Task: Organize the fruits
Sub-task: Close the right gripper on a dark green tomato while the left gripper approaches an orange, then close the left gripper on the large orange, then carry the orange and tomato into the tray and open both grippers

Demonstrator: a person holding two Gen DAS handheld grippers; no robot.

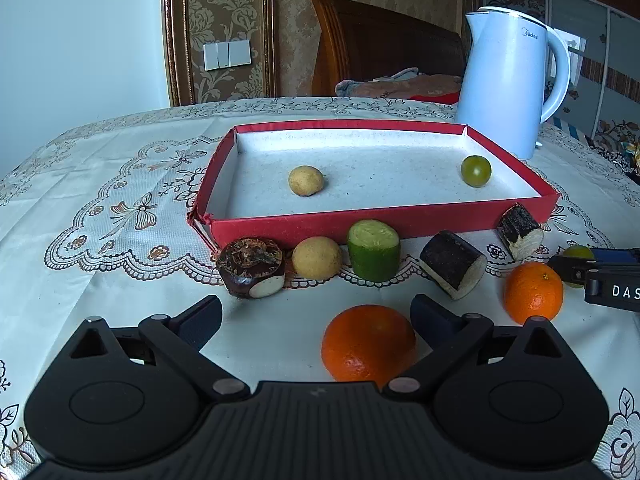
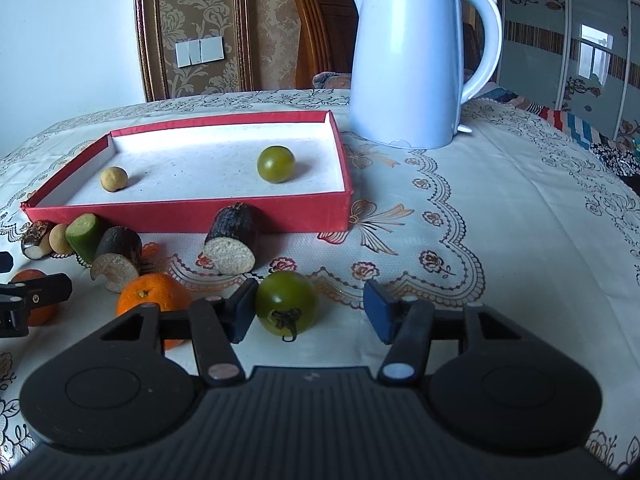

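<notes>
Right tongs tilt downward, straddling green tomato, unpinched.

The kettle reads "Midea"; the right gripper shows "DAS"

Tray floor mostly open; only a tan fruit at left and a green tomato at right. Row of cut pieces lines the near wall. Kettle stands behind the right corner. Tabletop right of the tray lies bare.
</notes>
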